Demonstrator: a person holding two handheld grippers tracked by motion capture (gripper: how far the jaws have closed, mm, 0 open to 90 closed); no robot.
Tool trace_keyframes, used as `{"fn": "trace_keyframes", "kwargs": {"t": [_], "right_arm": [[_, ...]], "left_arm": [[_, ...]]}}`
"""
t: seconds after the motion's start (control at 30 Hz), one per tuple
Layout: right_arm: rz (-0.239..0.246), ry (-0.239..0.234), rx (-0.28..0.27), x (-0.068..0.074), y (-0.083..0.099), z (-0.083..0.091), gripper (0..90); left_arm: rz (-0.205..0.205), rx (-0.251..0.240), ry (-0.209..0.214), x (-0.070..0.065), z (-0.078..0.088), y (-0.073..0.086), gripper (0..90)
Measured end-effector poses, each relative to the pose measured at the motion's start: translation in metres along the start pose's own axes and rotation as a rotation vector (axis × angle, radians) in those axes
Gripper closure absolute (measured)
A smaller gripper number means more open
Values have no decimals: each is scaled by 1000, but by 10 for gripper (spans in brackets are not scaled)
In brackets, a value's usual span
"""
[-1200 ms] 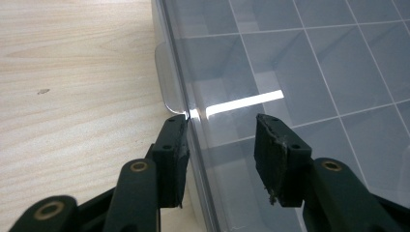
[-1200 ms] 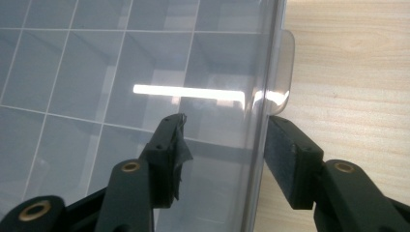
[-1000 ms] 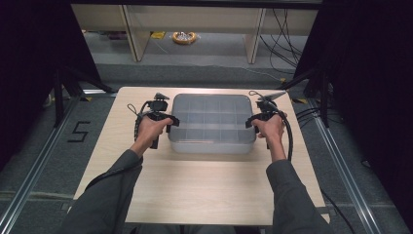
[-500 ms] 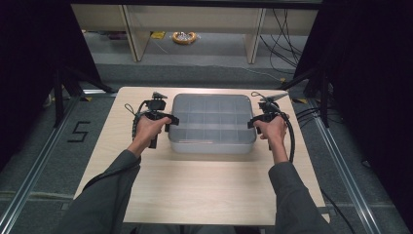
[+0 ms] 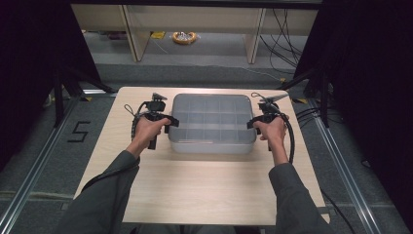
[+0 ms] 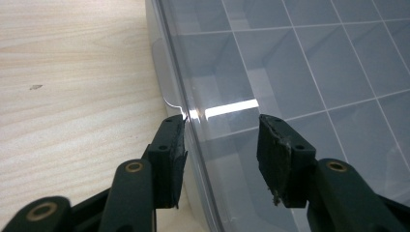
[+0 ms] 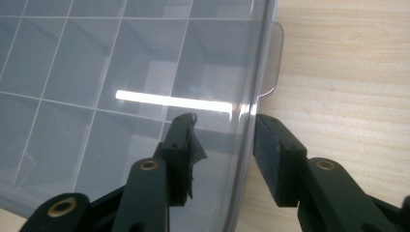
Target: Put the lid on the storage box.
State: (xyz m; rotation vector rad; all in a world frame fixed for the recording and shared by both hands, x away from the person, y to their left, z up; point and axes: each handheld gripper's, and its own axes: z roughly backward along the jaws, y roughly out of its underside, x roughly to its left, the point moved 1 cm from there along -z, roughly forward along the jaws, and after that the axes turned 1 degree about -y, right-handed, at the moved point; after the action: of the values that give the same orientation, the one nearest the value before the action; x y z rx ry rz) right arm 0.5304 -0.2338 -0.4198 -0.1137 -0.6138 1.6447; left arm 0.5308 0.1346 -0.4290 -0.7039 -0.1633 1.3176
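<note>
Clear plastic, the box (image 5: 213, 123) sits at the far middle of the table (image 5: 204, 195), its lid divided into a grid. At its left edge, your left gripper (image 6: 221, 140) straddles the rim: one jaw outside by the wall, one over the lid, spread with a gap. They have just been opening. At the right edge, your right gripper (image 7: 225, 137) straddles the rim likewise, jaws apart, beside a small tab (image 7: 273, 60).

bg: wood table (image 5: 204, 190) | floor: yellow coil (image 5: 184, 37) | "5" mark (image 5: 79, 131)
</note>
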Motion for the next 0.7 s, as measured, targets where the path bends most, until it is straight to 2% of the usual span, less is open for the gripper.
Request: {"fn": "trace_keyframes", "kwargs": {"t": [0.03, 0.07, 0.1, 0.17, 0.2, 0.23, 0.33, 0.37, 0.4, 0.43, 0.47, 0.53, 0.63, 0.67, 0.7], "right_arm": [[-16, -10, -2, 2, -1, -1, 593], [-12, 7, 1, 3, 0, 0, 591], [-34, 8, -4, 6, -1, -1, 590], [6, 17, 11, 5, -1, 0, 587], [-17, 17, 5, 7, -1, 0, 586], [28, 12, 8, 5, 0, 0, 585], [30, 12, -7, 6, 0, 0, 578], [17, 19, -10, 8, 1, 0, 574], [43, 18, 5, 6, 1, 0, 574], [42, 20, -5, 8, 1, 0, 578], [9, 23, -1, 11, 1, 0, 581], [21, 34, -10, 10, 1, 0, 584], [45, 31, 2, 9, 2, 1, 581], [44, 30, 2, 9, 2, 1, 584], [18, 26, -5, 10, 2, 1, 587]], "left_arm": [[2, 1, 5, 0, 0, 0, 527], [-3, 3, 4, 0, -1, 0, 523], [-8, 8, 2, 0, -1, 0, 524], [-5, 6, -4, 0, -2, 1, 524], [-7, 11, -6, 0, -2, 1, 525], [-14, 17, -6, 1, -2, 2, 528], [-7, 17, 4, 2, -2, 4, 534], [-7, 18, 12, 3, -2, 4, 534], [-6, 17, 12, 3, -1, 4, 540], [-6, 18, 13, 3, -1, 5, 542], [-12, 20, 12, 3, -1, 5, 543], [-22, 23, 10, 3, 0, 6, 545], [-21, 23, 13, 2, 1, 6, 546], [-18, 16, 16, 2, 1, 7, 542], [-18, 14, 17, 2, 2, 7, 538]]}}
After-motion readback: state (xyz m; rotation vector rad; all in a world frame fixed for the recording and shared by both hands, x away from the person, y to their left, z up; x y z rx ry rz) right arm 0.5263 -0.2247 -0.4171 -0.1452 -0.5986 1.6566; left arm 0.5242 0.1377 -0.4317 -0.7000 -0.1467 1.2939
